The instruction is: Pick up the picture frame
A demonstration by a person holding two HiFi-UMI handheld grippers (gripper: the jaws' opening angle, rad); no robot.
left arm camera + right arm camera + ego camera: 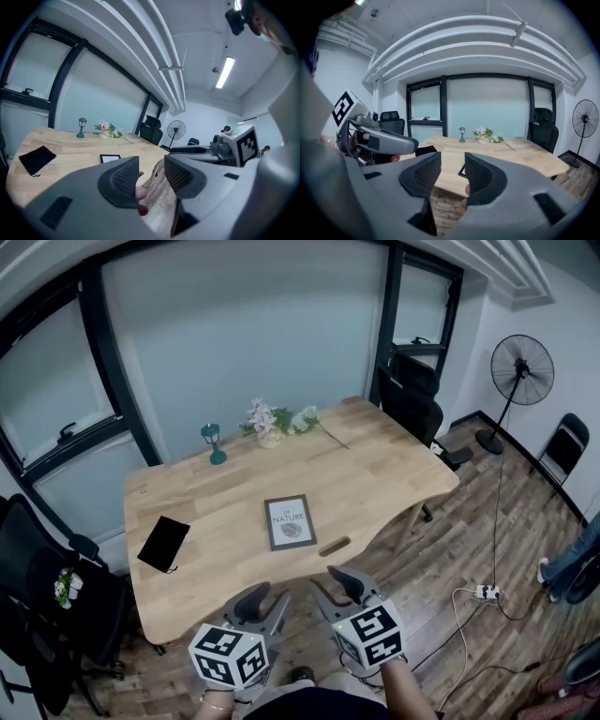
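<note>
The picture frame [290, 521] is dark-edged with a white print and lies flat on the wooden table [394, 470], near the middle of its front edge. In the left gripper view the frame [110, 158] shows just left of my jaws. In the right gripper view only a corner of the frame [461, 170] peeks through the gap. My left gripper [265, 602] and right gripper [336, 587] hover side by side in front of the table edge, short of the frame. Each is open, with nothing between the ribbed pads [123, 177] of the left gripper [152, 165] or in the right gripper [453, 168].
A black pouch [163, 543] lies at the table's left, with a teal lantern [215, 443] and flowers [277, 421] at the back. A small wooden piece [334, 547] sits by the front edge. Office chairs [412, 399] flank the table. A fan [518, 376] and a power strip [486, 592] are at the right.
</note>
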